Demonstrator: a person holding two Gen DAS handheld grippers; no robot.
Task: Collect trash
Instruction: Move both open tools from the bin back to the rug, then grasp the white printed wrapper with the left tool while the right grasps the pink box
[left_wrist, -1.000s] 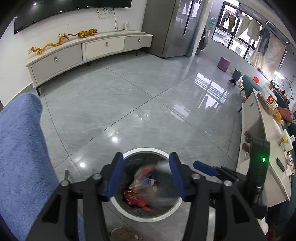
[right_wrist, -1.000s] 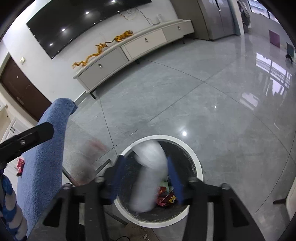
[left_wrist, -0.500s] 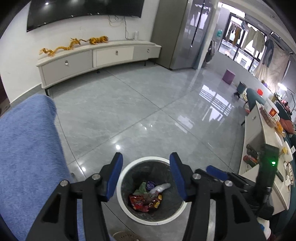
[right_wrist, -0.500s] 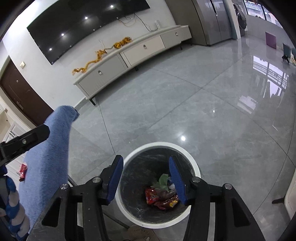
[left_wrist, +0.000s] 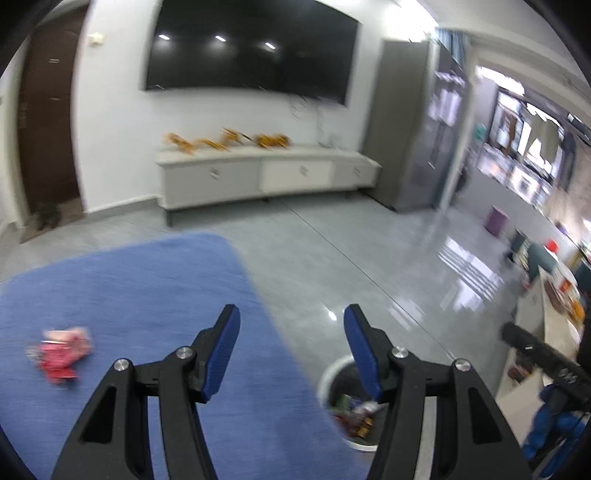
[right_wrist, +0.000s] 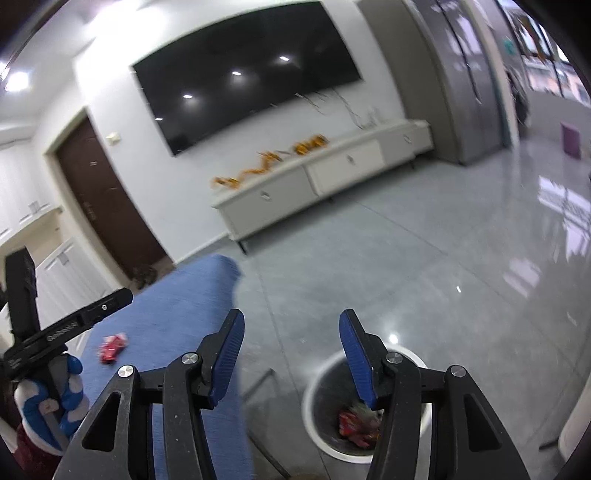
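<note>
Blue-padded fingers of the left gripper (left_wrist: 291, 349) and right gripper (right_wrist: 291, 350) stand apart and empty, the left having just opened wider. Both have lifted from the bin (right_wrist: 325, 384), which now holds the dropped wrappers. Next: a red wrapper (left_wrist: 59, 356) lies far left on the blue surface (left_wrist: 147, 288).

White wall (left_wrist: 114, 122), black television (left_wrist: 251, 48), low cabinet (left_wrist: 258, 177), glossy grey floor (left_wrist: 369, 266)

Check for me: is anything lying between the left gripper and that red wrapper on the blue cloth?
Nothing visible. The left gripper has its fingers apart and empty, and only bare blue cloth lies between it and the red wrapper, which sits off to the gripper's left.
</note>
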